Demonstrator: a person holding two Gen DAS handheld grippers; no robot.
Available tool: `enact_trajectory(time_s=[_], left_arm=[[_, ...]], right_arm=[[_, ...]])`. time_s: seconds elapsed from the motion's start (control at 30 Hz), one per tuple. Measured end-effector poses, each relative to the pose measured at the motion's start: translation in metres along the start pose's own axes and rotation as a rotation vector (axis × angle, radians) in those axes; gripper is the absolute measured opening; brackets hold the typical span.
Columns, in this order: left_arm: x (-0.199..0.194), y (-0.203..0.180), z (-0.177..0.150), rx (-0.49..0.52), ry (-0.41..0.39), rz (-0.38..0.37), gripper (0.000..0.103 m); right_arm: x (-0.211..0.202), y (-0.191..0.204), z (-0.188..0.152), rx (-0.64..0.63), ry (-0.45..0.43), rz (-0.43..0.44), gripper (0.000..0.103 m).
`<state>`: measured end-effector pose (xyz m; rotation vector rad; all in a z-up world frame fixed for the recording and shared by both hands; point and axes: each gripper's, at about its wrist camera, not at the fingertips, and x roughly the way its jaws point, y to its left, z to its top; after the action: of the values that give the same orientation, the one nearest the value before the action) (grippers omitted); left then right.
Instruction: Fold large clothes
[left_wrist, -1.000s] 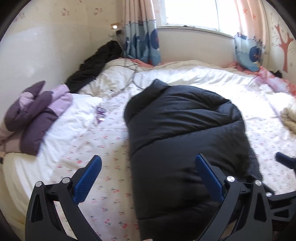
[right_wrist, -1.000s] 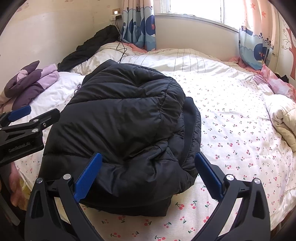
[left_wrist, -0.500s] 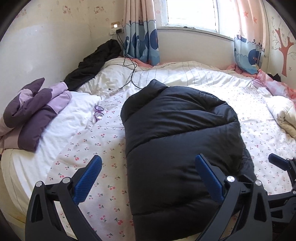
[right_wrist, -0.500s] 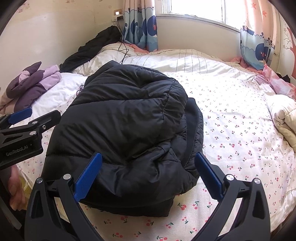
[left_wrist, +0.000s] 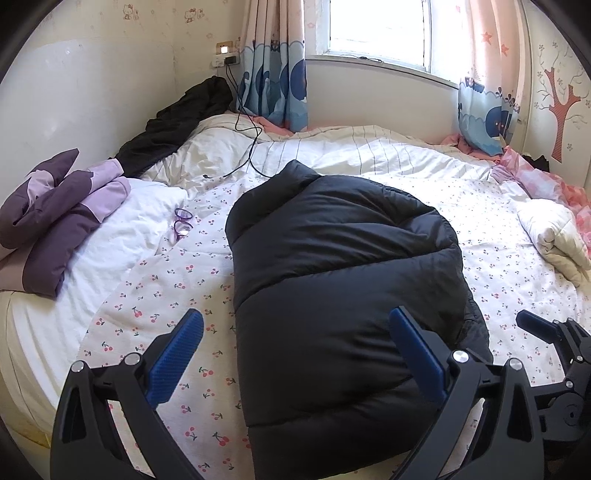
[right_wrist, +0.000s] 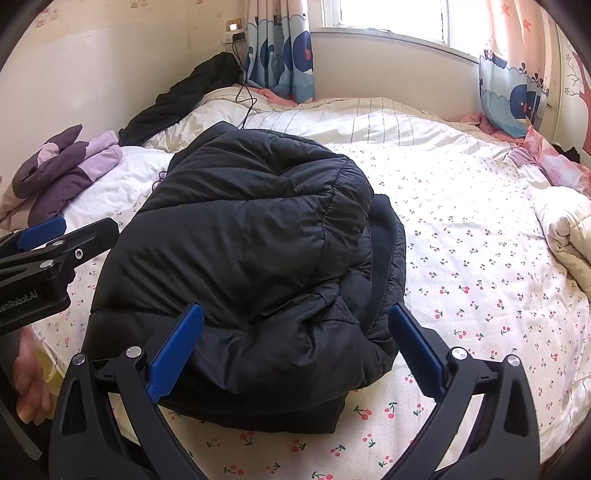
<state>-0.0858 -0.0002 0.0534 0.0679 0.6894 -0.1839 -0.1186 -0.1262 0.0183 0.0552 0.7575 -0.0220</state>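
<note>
so both grippers have backed off a bit over the last second, and the black puffer jacket (right_wrist: 251, 258) now sits lower and smaller in both views, already bundled into a compact fold on the cherry-print bed sheet (right_wrist: 480, 266). Looks basically done to me. The left gripper (left_wrist: 295, 354) and right gripper (right_wrist: 295, 350) both hang wide open and empty, jacket just ahead of them, untouched

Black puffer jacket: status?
Left gripper and right gripper open, empty. Black puffer jacket lies folded on bed. Nothing in the way.
</note>
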Motion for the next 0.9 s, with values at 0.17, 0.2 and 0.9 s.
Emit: enact_trajectory(time_s=[0.17,0.2,0.9], left_arm=[[-0.0010,0.0006,-0.0006,-0.004,0.001,-0.008,0.096],[-0.0012,0.0006,-0.0004,-0.004,0.001,-0.009,0.096],[0.0005,-0.0008,-0.0011,0.002,0.014,0.009,0.096]], right_arm=[[0.0012,0.0005,-0.0002,0.000,0.001,0.001,0.097],[0.0015,0.0005,-0.0002,0.000,0.001,0.002,0.097],[0.0044,0.0000,-0.0025,0.008,0.008,0.006,0.097]])
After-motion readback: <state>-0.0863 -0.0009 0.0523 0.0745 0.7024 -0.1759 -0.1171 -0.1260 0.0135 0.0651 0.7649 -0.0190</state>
